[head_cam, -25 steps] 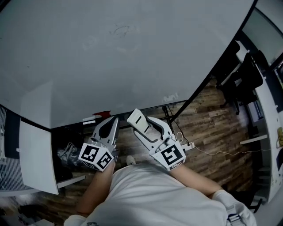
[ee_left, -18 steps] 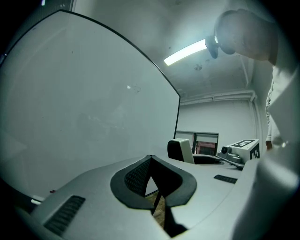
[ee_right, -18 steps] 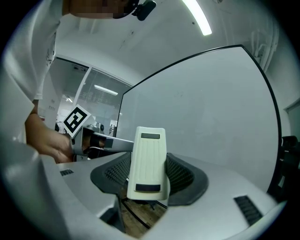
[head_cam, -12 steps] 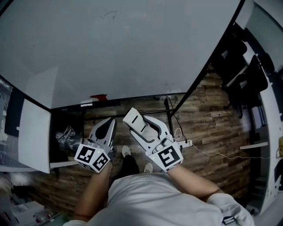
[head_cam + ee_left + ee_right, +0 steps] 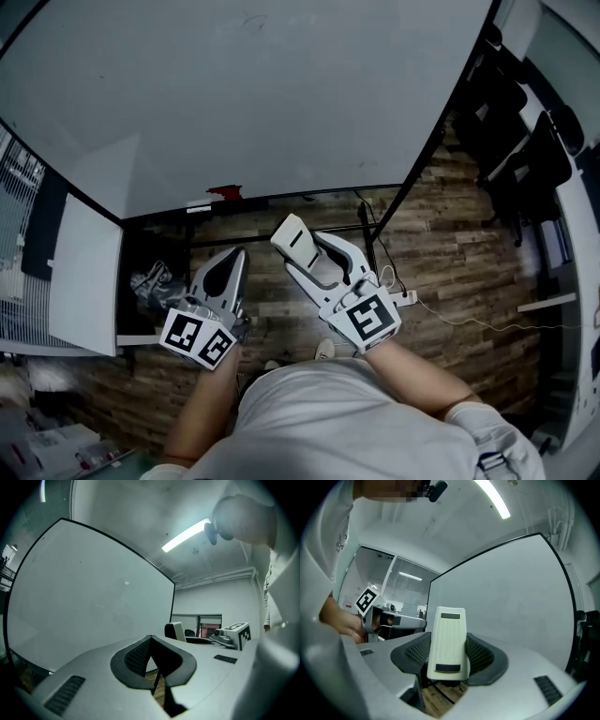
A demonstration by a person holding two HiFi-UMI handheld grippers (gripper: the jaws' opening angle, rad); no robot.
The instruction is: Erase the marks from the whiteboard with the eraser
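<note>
Against 1.0 s ago, the whiteboard (image 5: 281, 94) sits higher in the head view. Its lower edge has risen from mid-frame toward the upper third, and more wood floor (image 5: 450, 253) shows beneath it. The faint mark (image 5: 253, 19) has moved up to the top edge. The red item (image 5: 223, 192) on the board's lower edge has risen with it. Both grippers hold about the same place in the frame.

The right gripper (image 5: 309, 253) pinches the eraser (image 5: 292, 240) between its 2 jaws at frame centre. The eraser is below the board's lower edge, apart from it and over the floor. In the right gripper view the eraser (image 5: 447, 641) stands upright in the right gripper (image 5: 449, 660), ribbed back toward the camera. The left gripper (image 5: 230, 272) has its jaws pressed together with nothing between them, as the left gripper view confirms (image 5: 152, 641).

The mark is too faint to read. The board's top is cut off by the frame. The eraser's wiping face is not visible.
</note>
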